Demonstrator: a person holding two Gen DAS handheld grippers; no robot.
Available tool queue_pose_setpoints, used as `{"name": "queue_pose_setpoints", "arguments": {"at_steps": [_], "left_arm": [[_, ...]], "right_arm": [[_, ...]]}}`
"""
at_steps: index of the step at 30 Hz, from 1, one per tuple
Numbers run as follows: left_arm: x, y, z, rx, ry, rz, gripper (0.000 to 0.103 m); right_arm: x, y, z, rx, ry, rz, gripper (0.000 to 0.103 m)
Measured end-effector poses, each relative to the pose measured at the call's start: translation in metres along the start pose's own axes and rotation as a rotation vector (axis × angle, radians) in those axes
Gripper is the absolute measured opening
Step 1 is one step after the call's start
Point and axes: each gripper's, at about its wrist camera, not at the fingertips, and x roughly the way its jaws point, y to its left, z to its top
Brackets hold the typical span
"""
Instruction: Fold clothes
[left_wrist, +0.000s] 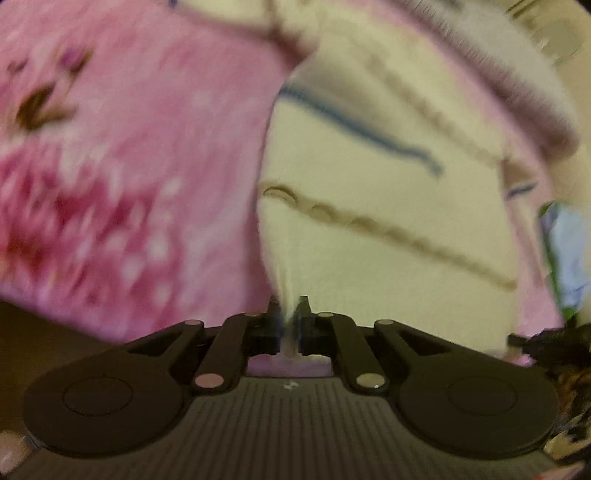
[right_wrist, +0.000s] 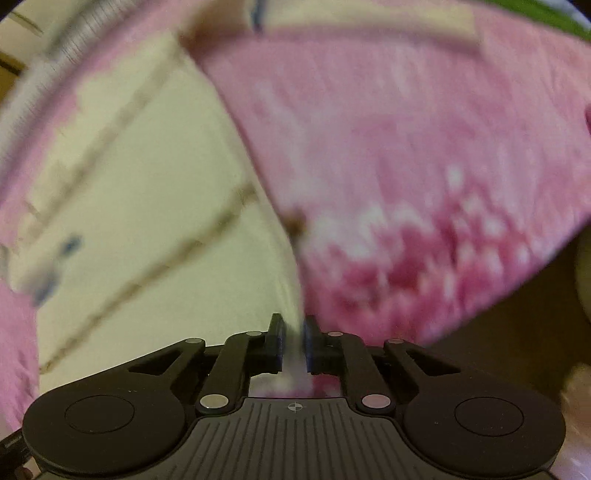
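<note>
Both grippers pinch one cream garment (left_wrist: 388, 229) with thin brown and blue stripes. The left gripper (left_wrist: 289, 317) and right gripper (right_wrist: 293, 343) have their jaws nearly closed on its edge, likely holding it stretched and lifted over the pink floral cloth (left_wrist: 122, 177) for a fold.

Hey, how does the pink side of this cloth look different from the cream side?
The pink side carries a mottled print, deep red blotches with pale flecks; the cream side is plain apart from thin tan and blue lines. In the left wrist view the pink lies left of the fold edge and the cream right; the right wrist view reverses that. Both are blurred, and both meet at the edge that the left gripper and right gripper pinch.
</note>
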Motion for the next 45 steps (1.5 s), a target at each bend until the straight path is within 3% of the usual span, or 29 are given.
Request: {"name": "queue_pose_setpoints", "arguments": {"at_steps": [1, 2, 4, 7, 15, 18, 22, 28, 34, 36, 40, 41, 42, 45], "left_arm": [[0.000, 0.004, 0.001, -0.015, 0.006, 0.002, 0.008], [-0.003, 0.008, 0.005, -0.030, -0.003, -0.004, 0.009], [-0.015, 0.019, 0.015, -0.048, -0.046, -0.001, 0.009], [-0.033, 0.041, 0.035, -0.084, -0.104, 0.046, 0.010], [-0.028, 0.085, 0.134, -0.349, -0.263, -0.017, 0.023], [-0.019, 0.110, 0.177, -0.503, -0.310, -0.068, 0.023], [-0.017, 0.136, 0.223, -0.599, -0.388, -0.090, 0.025], [-0.007, 0.163, 0.301, -0.607, -0.485, -0.084, 0.029], [0.020, 0.191, 0.375, -0.592, -0.515, 0.003, 0.029], [0.031, 0.198, 0.390, -0.615, -0.502, 0.040, 0.029], [0.043, 0.203, 0.401, -0.637, -0.524, 0.025, 0.029], [0.044, 0.201, 0.404, -0.620, -0.521, 0.034, 0.027], [0.045, 0.198, 0.407, -0.590, -0.519, 0.033, 0.005], [0.033, 0.185, 0.406, -0.510, -0.565, 0.037, 0.002]], "right_arm": [[0.008, 0.002, -0.001, -0.008, 0.040, -0.046, 0.028], [0.006, 0.008, 0.000, -0.021, 0.027, -0.080, 0.055], [-0.009, 0.026, 0.006, -0.066, -0.067, -0.122, 0.069], [-0.027, 0.059, 0.020, -0.143, -0.168, -0.192, 0.069], [0.010, 0.158, 0.063, -0.177, -0.179, 0.048, 0.068], [0.026, 0.203, 0.079, -0.212, -0.200, 0.064, 0.068], [0.052, 0.252, 0.113, -0.188, -0.241, 0.144, 0.069], [0.092, 0.324, 0.166, -0.145, -0.217, 0.236, 0.068], [0.120, 0.373, 0.175, -0.224, -0.198, 0.245, 0.068], [0.127, 0.373, 0.171, -0.223, -0.177, 0.232, 0.068], [0.138, 0.357, 0.157, -0.181, -0.132, 0.199, 0.068], [0.139, 0.352, 0.155, -0.168, -0.128, 0.199, 0.068], [0.138, 0.347, 0.153, -0.157, -0.133, 0.208, 0.068], [0.135, 0.339, 0.151, -0.130, -0.138, 0.221, 0.068]]}}
